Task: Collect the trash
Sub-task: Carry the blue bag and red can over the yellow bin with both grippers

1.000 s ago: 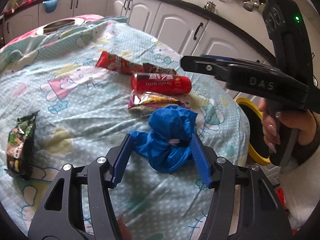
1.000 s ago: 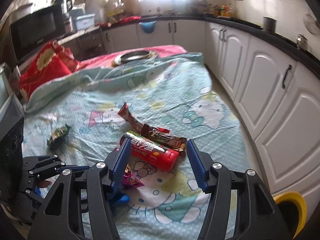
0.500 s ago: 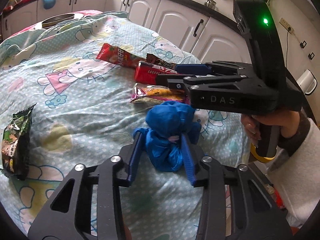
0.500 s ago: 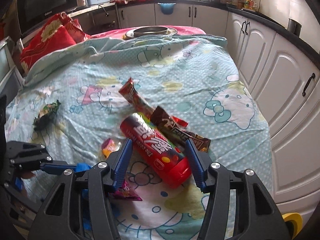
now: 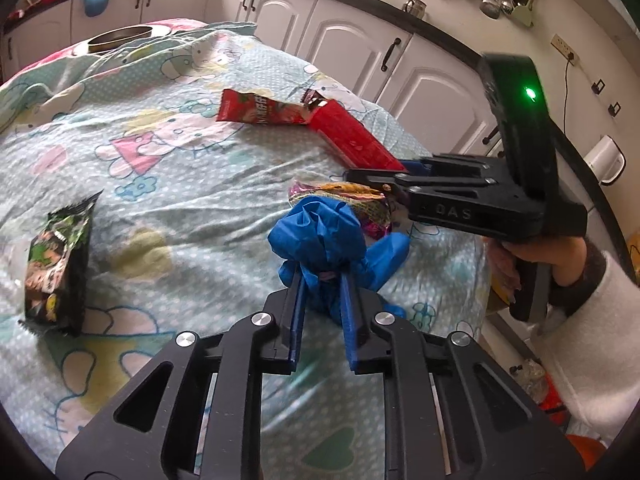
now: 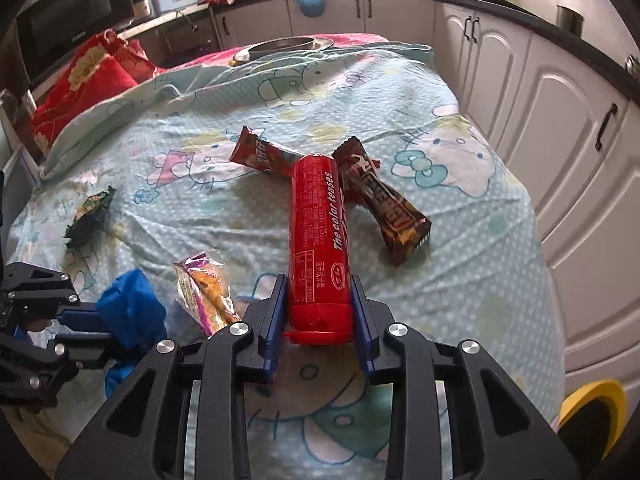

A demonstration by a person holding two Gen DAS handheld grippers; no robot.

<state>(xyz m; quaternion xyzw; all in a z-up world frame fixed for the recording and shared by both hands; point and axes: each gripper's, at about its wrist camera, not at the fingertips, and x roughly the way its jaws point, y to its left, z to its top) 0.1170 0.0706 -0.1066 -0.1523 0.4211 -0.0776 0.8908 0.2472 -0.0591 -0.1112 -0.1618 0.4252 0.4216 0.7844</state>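
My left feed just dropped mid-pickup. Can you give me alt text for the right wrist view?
The right gripper is closing on the cap end of a red tube lying on the cartoon bedsheet. A brown wrapper lies right of the tube; at lower left, the left gripper pinches a blue glove.

Soft daylight from the far end, fisheye bending and dark corners, slight motion blur, soft shadows

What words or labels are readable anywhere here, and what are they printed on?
"The color teases": white lettering along the red cylindrical snack tube.
"DAS": embossed on the black body of the right tongs.
Fine print on the tube, and print on the brown foil snack bar, long red wrapper and dark green packet: too small or blurred.
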